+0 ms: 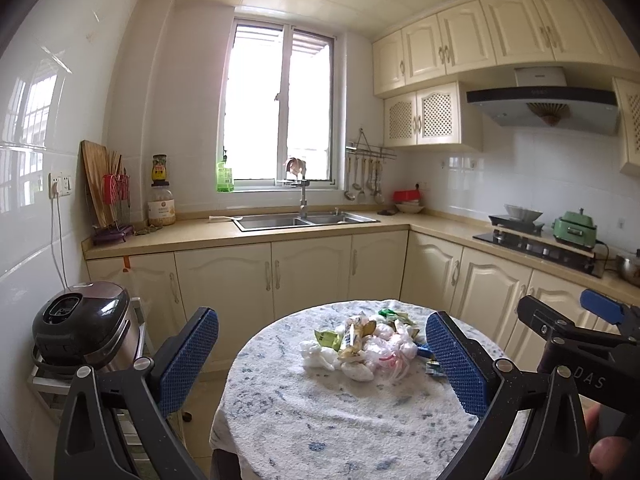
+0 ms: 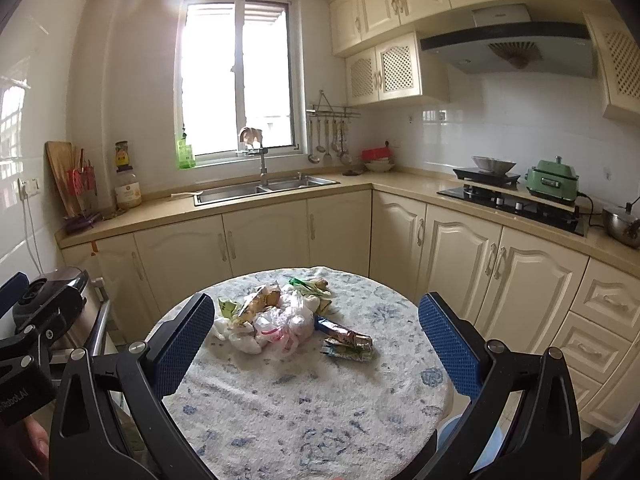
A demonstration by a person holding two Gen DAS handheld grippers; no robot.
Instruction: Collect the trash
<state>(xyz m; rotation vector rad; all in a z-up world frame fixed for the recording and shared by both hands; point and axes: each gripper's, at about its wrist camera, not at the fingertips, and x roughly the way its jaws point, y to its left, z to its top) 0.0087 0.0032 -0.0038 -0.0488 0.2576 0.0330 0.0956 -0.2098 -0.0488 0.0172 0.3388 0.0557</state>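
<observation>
Both grippers held level above the near edge of the round table (image 1: 320, 432), pointing toward the far counter w/ the sink (image 1: 308, 220). Left gripper (image 1: 320, 364): fingers spread wide, blue pads (image 1: 188, 360) well apart, nothing between them but the table view; the trash pile (image 1: 368, 344) sits beyond the tips, closer to the right pad. Right gripper (image 2: 316, 344): also spread wide, empty, pads (image 2: 184, 344) framing the same trash pile (image 2: 280, 320) from the near side, not touching it. In the left wrist view the right gripper's body shows at far right edge, w/ a bit of a fingertip of the person's hand (image 1: 608, 452) at the bottom right corner; in the right wrist view the left gripper's body shows at the left edge. Pile sits approx. mid-table on a white-and-blue patterned cloth: crumpled tissues (image 1: 320, 354), a clear plastic bag (image 2: 288, 320) w/ white wads inside, a green wrapper (image 2: 226, 306), a yellow-brown snack wrapper (image 2: 260, 300), and a long foil wrapper (image 2: 344, 334) lying to the right, slightly apart, w/ a small green packet (image 2: 348, 350) just near of it. In the left view the right pad hides most of those two wrappers. Print on the wrappers too small to read. Rice cooker (image 1: 86, 324) on a rack left of the table, partly cut off by the left finger. A pale blue object (image 2: 468, 440) under the table's near-right rim is mostly hidden; can't tell what it is.
</observation>
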